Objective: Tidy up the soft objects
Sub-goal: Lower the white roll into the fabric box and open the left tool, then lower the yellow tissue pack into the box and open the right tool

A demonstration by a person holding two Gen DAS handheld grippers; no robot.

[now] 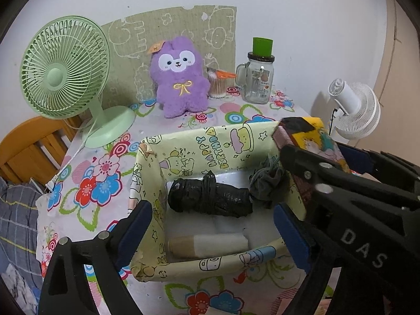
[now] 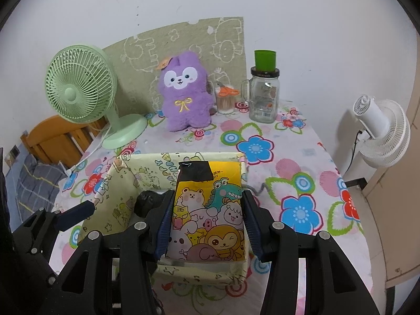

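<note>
Your right gripper (image 2: 207, 225) pinches the yellow cartoon-animal soft pack (image 2: 210, 210) over the right end of the pale-yellow paper-wrapped box (image 1: 199, 144), near the table's front edge. Left gripper (image 1: 212, 225): jaws spread, nothing between the pads. Floral tablecloth (image 2: 302, 183) w/ a purple plush bunny (image 1: 179, 78) at the back edge, green desk fan (image 1: 65, 71) at back-left corner, white wall behind.

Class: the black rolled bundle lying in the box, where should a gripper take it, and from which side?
Grip the black bundle across its middle, near the tie, coming from above. It lies flat on its side, and the box walls block any sideways approach.
</note>
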